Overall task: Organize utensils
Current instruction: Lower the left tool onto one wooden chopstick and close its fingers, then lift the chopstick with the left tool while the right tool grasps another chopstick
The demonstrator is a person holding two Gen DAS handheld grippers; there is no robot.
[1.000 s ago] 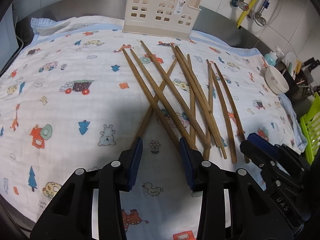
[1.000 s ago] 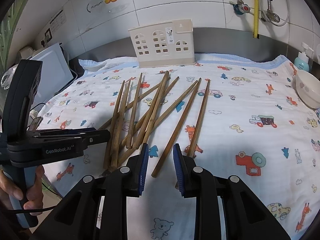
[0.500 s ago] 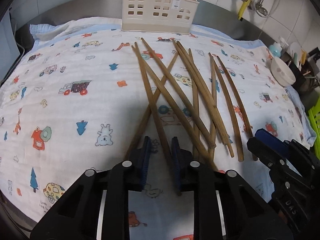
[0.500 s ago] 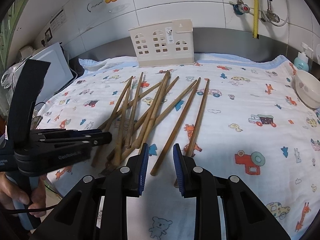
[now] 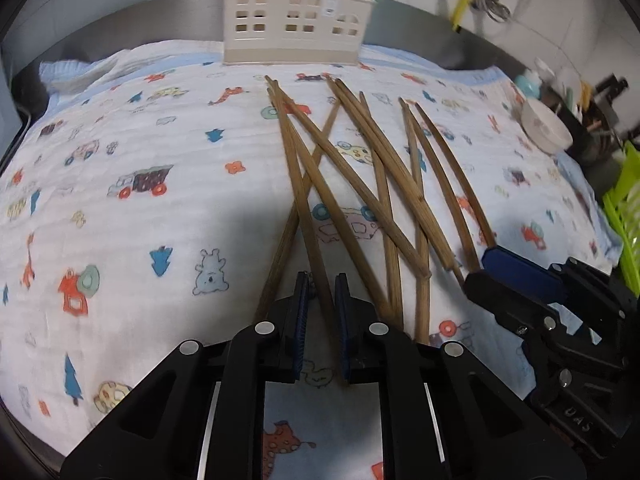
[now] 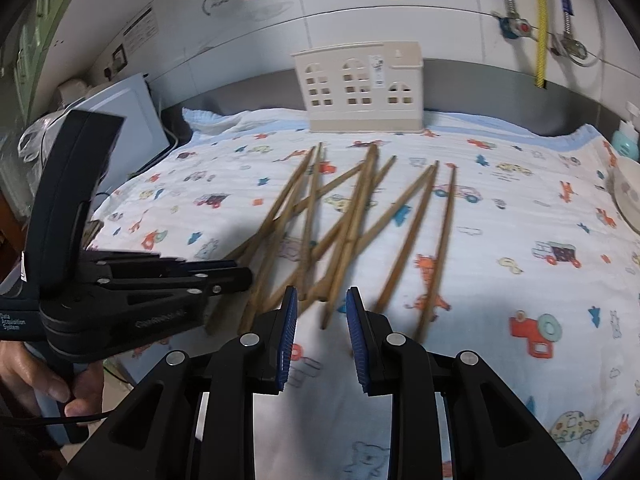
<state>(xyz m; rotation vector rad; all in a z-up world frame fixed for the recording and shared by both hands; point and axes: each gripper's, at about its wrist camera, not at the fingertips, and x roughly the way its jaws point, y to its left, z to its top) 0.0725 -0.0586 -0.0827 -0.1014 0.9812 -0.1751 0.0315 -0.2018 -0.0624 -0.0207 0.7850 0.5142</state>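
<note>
Several brown wooden chopsticks [image 5: 360, 184] lie crossed on a white cartoon-print cloth [image 5: 120, 208]; they also show in the right wrist view [image 6: 352, 224]. My left gripper [image 5: 321, 292] is shut on the near end of one chopstick [image 5: 308, 216] low over the cloth. My right gripper [image 6: 321, 304] is open and empty just before the near ends of the pile; it shows at the right in the left wrist view [image 5: 516, 276]. A cream house-shaped utensil holder [image 5: 296, 16] stands at the back; it also shows in the right wrist view [image 6: 360, 88].
A white bowl [image 5: 544, 124] and bottles stand at the right edge, beside a green rack [image 5: 624, 216]. A white appliance [image 6: 124, 128] stands left of the cloth. Pipes run down the tiled wall.
My left gripper has closed from wide open onto one chopstick and moved forward. The chopsticks have shifted a little. My right gripper has opened slightly and barely moved.
</note>
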